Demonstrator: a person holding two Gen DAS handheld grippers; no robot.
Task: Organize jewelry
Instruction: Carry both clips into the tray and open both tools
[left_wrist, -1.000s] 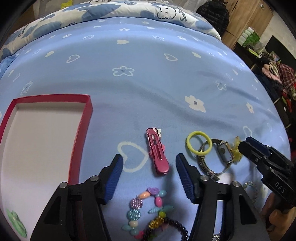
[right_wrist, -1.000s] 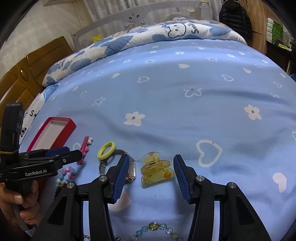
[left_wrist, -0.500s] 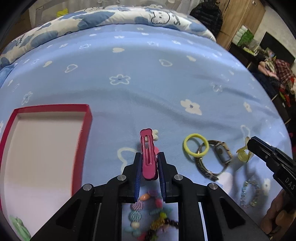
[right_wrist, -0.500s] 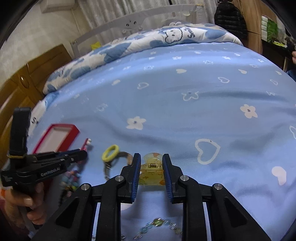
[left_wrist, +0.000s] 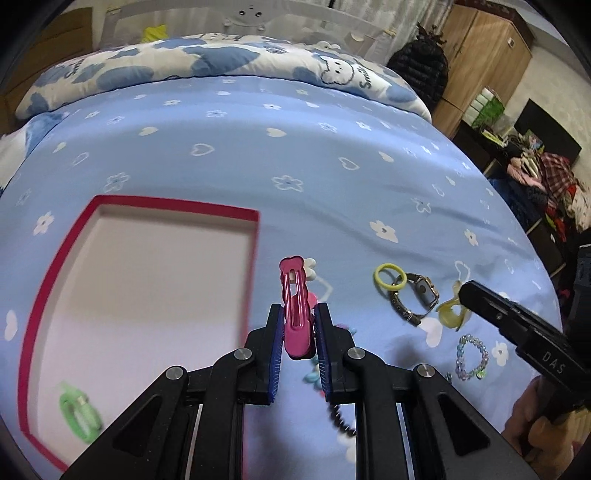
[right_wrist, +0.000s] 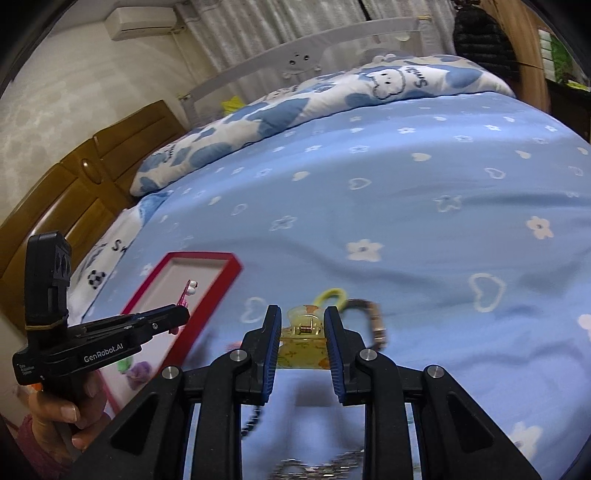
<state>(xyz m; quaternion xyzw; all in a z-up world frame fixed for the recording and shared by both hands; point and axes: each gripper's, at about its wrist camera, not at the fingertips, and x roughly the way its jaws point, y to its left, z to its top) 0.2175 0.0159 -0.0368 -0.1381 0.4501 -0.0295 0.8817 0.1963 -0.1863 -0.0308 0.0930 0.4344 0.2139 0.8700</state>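
My left gripper (left_wrist: 298, 317) is shut on a pink hair clip (left_wrist: 295, 306) and holds it above the blue bedspread, just right of the red-rimmed box (left_wrist: 255, 236). A green item (left_wrist: 79, 411) lies in the box. My right gripper (right_wrist: 302, 325) is shut on a yellow claw clip (right_wrist: 303, 338), lifted off the bed; it shows in the left wrist view (left_wrist: 452, 312) at the right gripper's tip. A yellow hair ring (left_wrist: 386, 275), a watch (left_wrist: 415, 295) and a bead bracelet (left_wrist: 471, 356) lie on the bed.
A black bead string (left_wrist: 340, 421) and pastel beads (left_wrist: 310, 376) lie under my left gripper. The box also shows at the left of the right wrist view (right_wrist: 221, 284). A patterned pillow (left_wrist: 221, 62) lies at the bed's far end. Wardrobe and clutter stand at right.
Both grippers closed on their clips and lifted them off the bed. The left gripper has moved toward the red box with the pink clip.
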